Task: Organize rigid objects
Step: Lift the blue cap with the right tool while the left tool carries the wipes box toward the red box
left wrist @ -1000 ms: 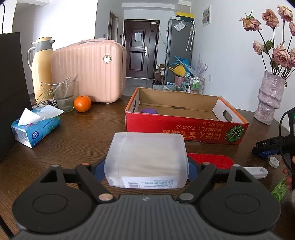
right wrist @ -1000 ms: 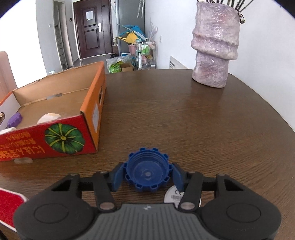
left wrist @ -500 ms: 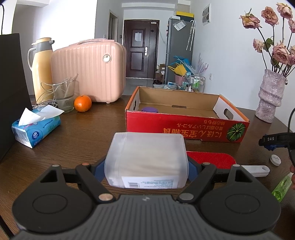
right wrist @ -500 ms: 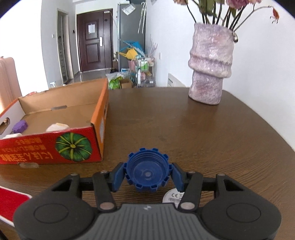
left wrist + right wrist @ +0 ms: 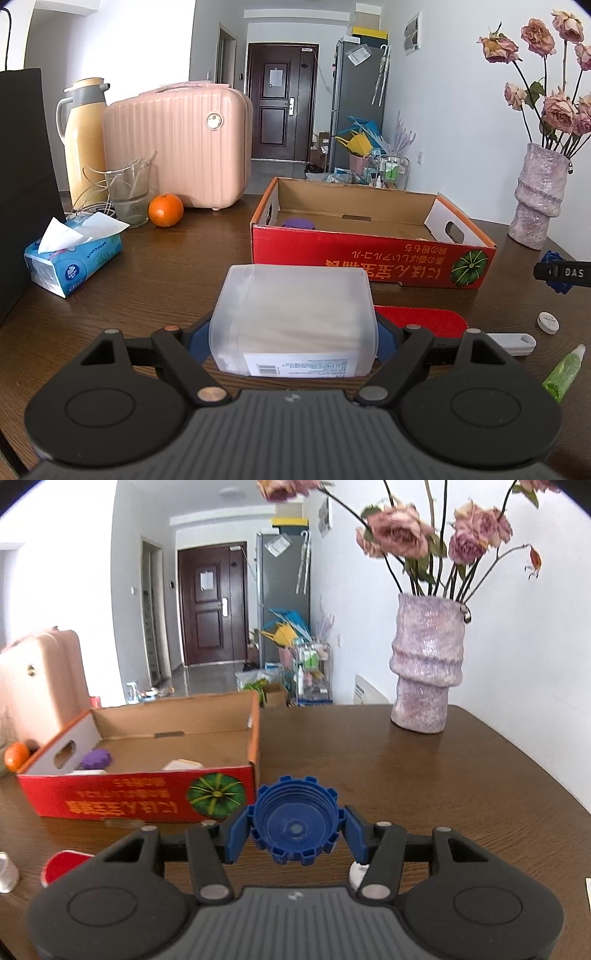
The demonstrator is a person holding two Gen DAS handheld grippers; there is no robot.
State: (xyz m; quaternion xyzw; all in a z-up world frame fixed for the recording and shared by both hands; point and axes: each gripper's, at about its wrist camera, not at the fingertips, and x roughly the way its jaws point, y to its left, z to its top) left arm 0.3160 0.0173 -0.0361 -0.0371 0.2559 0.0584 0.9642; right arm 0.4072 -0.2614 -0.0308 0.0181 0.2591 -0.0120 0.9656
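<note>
My left gripper (image 5: pixel 293 338) is shut on a frosted plastic box (image 5: pixel 293 317) with a white label, held low over the wooden table in front of the red cardboard box (image 5: pixel 373 254). My right gripper (image 5: pixel 294 827) is shut on a blue ridged bottle cap (image 5: pixel 294 821), held above the table near the red box's (image 5: pixel 140 797) right corner. In the left wrist view the cap (image 5: pixel 554 258) and right gripper show at the far right. The red box holds a purple object (image 5: pixel 96 758) and white items (image 5: pixel 183 765).
A red pad (image 5: pixel 421 319), white stick (image 5: pixel 511 341), white disc (image 5: pixel 547 322) and green bottle (image 5: pixel 563 373) lie at the right. A vase (image 5: pixel 426 664) stands at the back right. A tissue pack (image 5: pixel 72 258), glass (image 5: pixel 129 195), orange (image 5: pixel 165 209), thermos and pink case (image 5: pixel 177 144) stand at the left.
My right gripper has risen with the blue cap and turned left, so the red box now shows more fully. The left gripper has barely moved.
</note>
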